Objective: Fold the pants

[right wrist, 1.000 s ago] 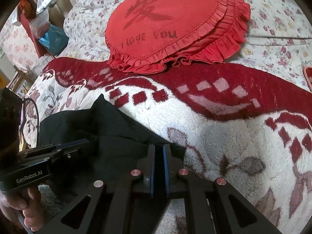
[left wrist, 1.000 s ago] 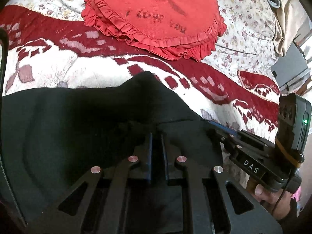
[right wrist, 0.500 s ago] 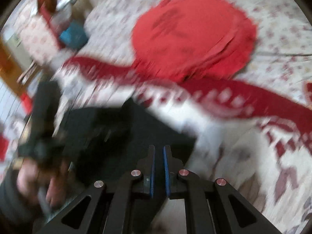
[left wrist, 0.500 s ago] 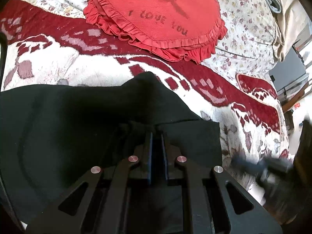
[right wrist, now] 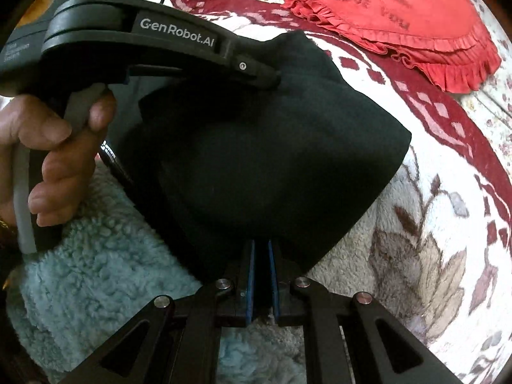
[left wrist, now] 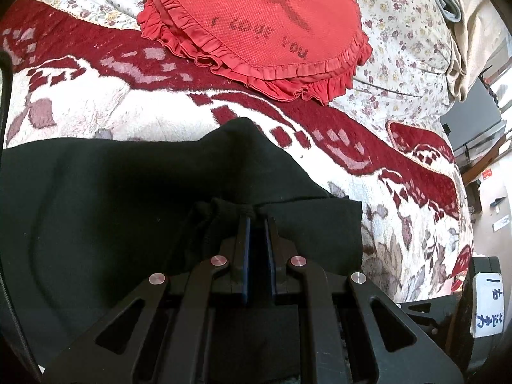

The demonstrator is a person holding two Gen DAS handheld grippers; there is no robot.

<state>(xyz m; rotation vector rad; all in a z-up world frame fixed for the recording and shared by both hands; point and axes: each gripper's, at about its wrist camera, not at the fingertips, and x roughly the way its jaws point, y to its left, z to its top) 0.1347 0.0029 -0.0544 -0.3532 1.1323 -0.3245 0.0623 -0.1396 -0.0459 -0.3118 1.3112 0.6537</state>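
Pants (left wrist: 134,198), black and bunched into thick folds, lie on a red-and-white patterned blanket (left wrist: 153,118) spread over a bed, just below a red heart-shaped cushion (left wrist: 256,22) with a ruffled edge and the stitched words "I love you". The left gripper (left wrist: 257,220) points down into the cloth below the cushion, its blue-lined fingers (left wrist: 244,240) drawn close together and clamped on a gathered ridge of the black fabric, which puckers at their tips. From the right wrist view the same gripper (right wrist: 276,78) reaches in from the upper left, its nose buried in the fabric on the side of the pile nearer the cushion, while a person's left hand (right wrist: 54,147) wraps around its handle. The right gripper (right wrist: 260,249) sits at the edge of the pants farthest from the cushion, its fingers (right wrist: 249,275) nearly together; the black hem lies right at their tips, though the view does not make clear whether cloth is pinched between them. A pale blue fleece (right wrist: 96,281) lies beside the pants, on the side away from the cushion, under the person's hand. Floral bedding (left wrist: 406,41) stretches beyond the cushion. In the left wrist view, a white label with handwritten blue characters (left wrist: 488,307) shows at the right edge, well apart from the cushion.
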